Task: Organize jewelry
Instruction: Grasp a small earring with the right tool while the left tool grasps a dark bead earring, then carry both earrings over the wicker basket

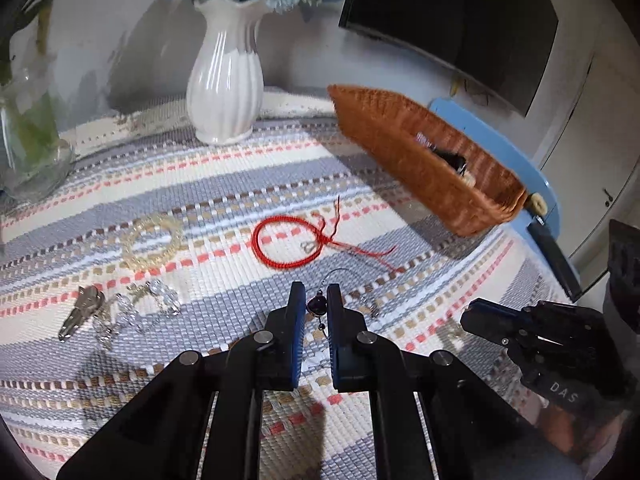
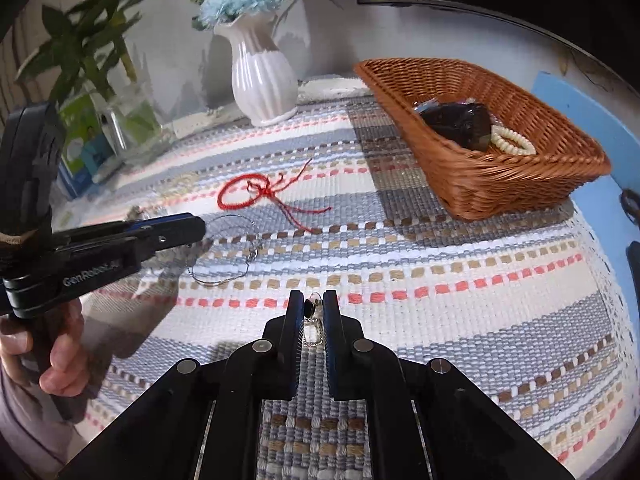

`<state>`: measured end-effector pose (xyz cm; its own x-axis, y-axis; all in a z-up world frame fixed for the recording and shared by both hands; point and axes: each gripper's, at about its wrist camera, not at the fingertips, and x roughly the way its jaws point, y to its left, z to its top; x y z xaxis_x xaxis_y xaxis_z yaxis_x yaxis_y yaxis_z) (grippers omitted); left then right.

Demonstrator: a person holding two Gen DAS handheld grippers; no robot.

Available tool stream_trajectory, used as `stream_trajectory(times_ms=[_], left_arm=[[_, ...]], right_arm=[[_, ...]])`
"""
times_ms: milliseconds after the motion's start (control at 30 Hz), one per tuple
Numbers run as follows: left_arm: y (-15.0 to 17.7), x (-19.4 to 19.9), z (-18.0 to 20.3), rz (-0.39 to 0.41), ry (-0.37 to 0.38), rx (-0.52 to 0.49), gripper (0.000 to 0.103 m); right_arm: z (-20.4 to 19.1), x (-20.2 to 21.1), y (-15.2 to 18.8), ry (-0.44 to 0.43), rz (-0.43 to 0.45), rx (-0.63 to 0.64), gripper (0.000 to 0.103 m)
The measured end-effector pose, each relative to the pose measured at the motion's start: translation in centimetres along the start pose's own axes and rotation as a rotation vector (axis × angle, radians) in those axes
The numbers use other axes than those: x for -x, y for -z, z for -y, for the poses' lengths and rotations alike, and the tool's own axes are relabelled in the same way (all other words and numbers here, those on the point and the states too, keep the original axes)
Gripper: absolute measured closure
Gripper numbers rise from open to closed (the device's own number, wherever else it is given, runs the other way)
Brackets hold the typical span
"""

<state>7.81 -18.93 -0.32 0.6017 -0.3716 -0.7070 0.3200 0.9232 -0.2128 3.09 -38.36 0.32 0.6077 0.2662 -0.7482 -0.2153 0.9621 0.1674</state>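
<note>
My left gripper is shut on a dark-bead pendant whose thin silver chain trails over the cloth. My right gripper is shut on an earring with a dark stone and a clear rectangular drop. A red string bracelet lies ahead of the left gripper. A pale beaded bracelet, a crystal bracelet and a silver clip lie to the left. The wicker basket at the right holds a dark item and a cream bead bracelet.
A white ribbed vase with blue flowers stands at the back. A glass vase with green stems stands at the far left. A dark screen hangs behind. The striped cloth covers a blue table.
</note>
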Motion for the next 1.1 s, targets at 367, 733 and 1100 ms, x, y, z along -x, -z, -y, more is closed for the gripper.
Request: stream_trajectory(times_ms=[367, 733, 1100], left_arm=[[-3.4, 5.3, 2.8, 0.122, 0.056, -0.085, 0.094], [-9.5, 4.7, 9.3, 0.167, 0.130, -0.233, 0.094], [-13.1, -3.4, 16.2, 0.096, 0.313, -0.266, 0.094]], right_arm=[[1.3, 4.9, -1.7, -0.029, 0.118, -0.054, 0.094], [7.8, 9.7, -6.6, 0.015, 0.264, -0.215, 0.094], [17.0, 6.4, -9.7, 0.071, 0.272, -0.396, 0.094]])
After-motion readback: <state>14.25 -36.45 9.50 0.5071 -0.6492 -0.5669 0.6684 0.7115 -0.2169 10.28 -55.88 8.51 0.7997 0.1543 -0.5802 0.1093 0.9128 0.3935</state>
